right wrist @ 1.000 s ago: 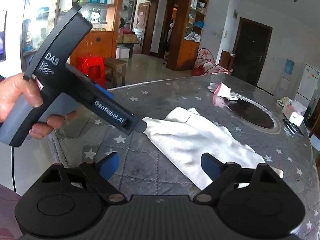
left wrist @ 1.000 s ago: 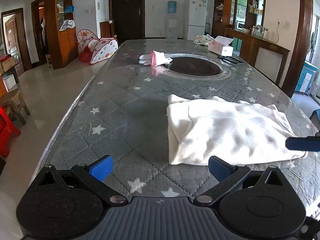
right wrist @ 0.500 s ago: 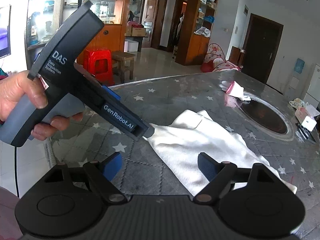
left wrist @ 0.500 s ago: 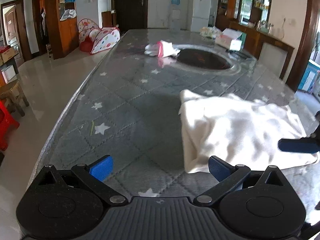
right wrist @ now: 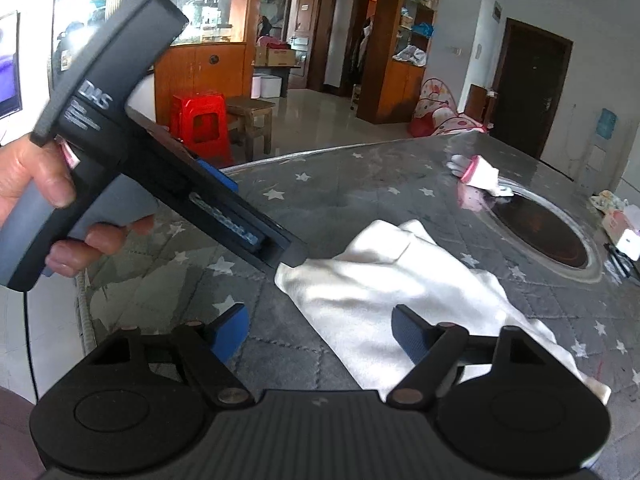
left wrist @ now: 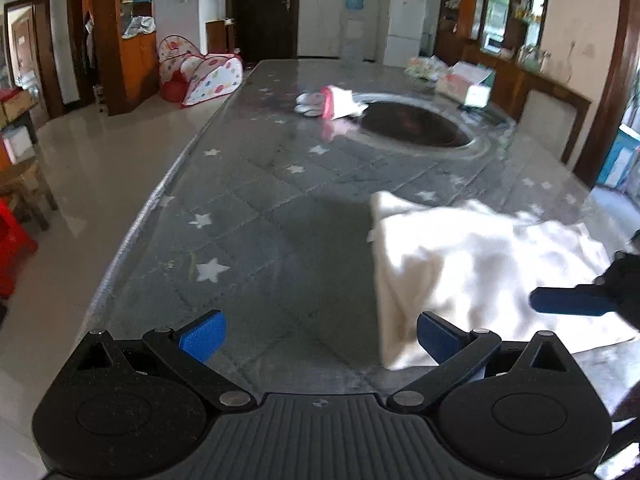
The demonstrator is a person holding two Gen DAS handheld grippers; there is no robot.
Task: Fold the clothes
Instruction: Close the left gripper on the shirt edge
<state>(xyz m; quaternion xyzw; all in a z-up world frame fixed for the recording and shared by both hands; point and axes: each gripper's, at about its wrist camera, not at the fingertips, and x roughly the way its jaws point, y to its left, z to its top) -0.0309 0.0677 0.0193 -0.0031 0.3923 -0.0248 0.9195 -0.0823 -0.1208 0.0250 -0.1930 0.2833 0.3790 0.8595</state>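
A white garment (left wrist: 480,264) lies folded on the grey star-patterned table (left wrist: 256,208); it also shows in the right wrist view (right wrist: 400,292). My left gripper (left wrist: 320,336) is open and empty, just left of the garment's near left corner. In the right wrist view the left gripper's body (right wrist: 160,176) reaches in from the left, its tip at that corner. My right gripper (right wrist: 320,332) is open, with its right pad over the cloth's near edge. One of its blue pads (left wrist: 568,300) shows over the cloth in the left wrist view.
A white and pink glove (left wrist: 332,106) lies beside a dark round inset (left wrist: 412,128) further along the table. A tissue box (left wrist: 464,84) stands at the far right. The table's left edge (left wrist: 160,200) drops to the floor, with a red stool (right wrist: 200,124) nearby.
Both grippers have shifted a little toward the garment's near left corner, so the cloth sits further right in the left view. Both stay open and the garment lies as before.
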